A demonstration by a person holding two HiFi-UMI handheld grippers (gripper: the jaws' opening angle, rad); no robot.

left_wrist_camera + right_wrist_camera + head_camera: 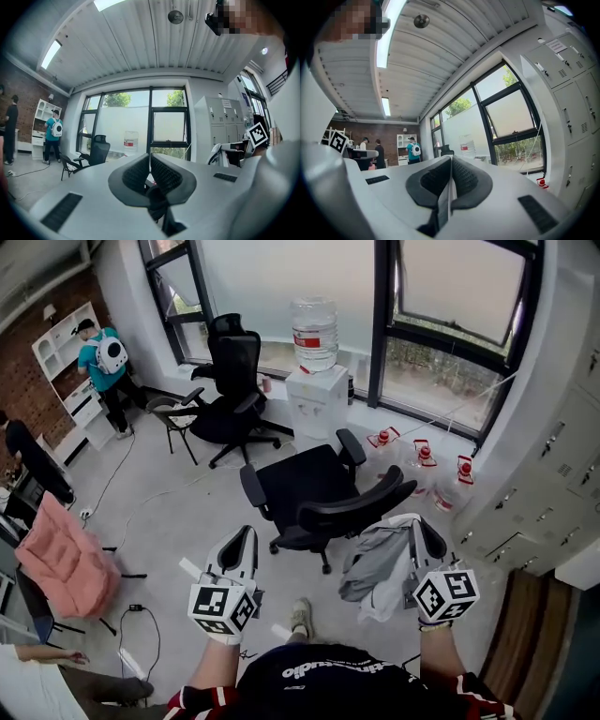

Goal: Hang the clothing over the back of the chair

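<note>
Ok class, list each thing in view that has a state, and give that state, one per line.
Right gripper: shut on the grey clothing.
Left gripper: shut, holding nothing.
Grey clothing: dangling, not draped over the chair.
Black office chair: back bare, seat empty.
Pink jacket: draped, not worn.

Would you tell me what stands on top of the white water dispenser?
A large clear water bottle with a red label stands on the white dispenser; the top beneath is hidden.
</note>
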